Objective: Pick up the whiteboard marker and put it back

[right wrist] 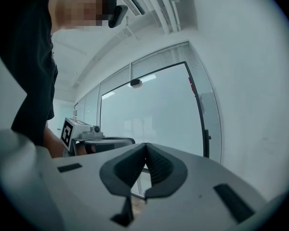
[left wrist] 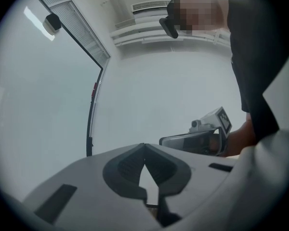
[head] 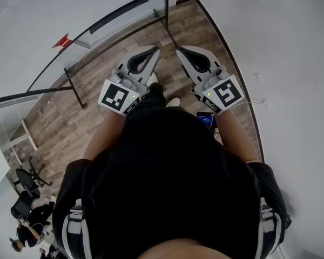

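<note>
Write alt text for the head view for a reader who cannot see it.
From above, a person in black holds the left gripper and right gripper side by side, both shut and empty, over a wooden floor.

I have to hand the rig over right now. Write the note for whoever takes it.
Left gripper: shut, nothing between its jaws, held out in front of the person.
Right gripper: shut, empty, beside the left one and not touching it.
Whiteboard marker: in none of the views; the place it goes back to is not shown either.
Surroundings: wooden floor, white wall on the right, glass partition with a dark frame.
Done: nothing that shows.
Left: find the marker, pick it up, put it back.
</note>
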The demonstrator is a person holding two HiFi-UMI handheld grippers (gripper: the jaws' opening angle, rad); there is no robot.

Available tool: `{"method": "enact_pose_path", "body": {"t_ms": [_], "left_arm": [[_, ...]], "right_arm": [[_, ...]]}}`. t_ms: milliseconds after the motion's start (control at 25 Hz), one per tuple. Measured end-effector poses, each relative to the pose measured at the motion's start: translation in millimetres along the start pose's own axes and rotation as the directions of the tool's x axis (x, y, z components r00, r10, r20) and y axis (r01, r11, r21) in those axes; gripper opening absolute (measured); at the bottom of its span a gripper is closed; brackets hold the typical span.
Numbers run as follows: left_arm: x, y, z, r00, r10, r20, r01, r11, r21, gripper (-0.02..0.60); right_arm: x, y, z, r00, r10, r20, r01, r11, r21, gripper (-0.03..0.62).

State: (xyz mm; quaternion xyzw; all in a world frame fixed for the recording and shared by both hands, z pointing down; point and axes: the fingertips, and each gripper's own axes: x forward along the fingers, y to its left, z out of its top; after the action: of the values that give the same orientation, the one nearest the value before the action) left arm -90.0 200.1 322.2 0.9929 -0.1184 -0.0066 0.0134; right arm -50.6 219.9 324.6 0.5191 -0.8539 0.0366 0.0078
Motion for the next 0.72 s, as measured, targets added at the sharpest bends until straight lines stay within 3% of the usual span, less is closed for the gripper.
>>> {"method": "enact_pose_path", "body": {"t_ms": [720], "left_arm": [[69.4, 116.3, 2.4, 0.999, -0.037, 0.004, 0.037, 0.999, -0.011, 0.005]], "right_arm": [[94.8, -88.1, 11.5, 0.999, -0.042, -0.023, 0.042, 0.999, -0.004, -0.005]]}}
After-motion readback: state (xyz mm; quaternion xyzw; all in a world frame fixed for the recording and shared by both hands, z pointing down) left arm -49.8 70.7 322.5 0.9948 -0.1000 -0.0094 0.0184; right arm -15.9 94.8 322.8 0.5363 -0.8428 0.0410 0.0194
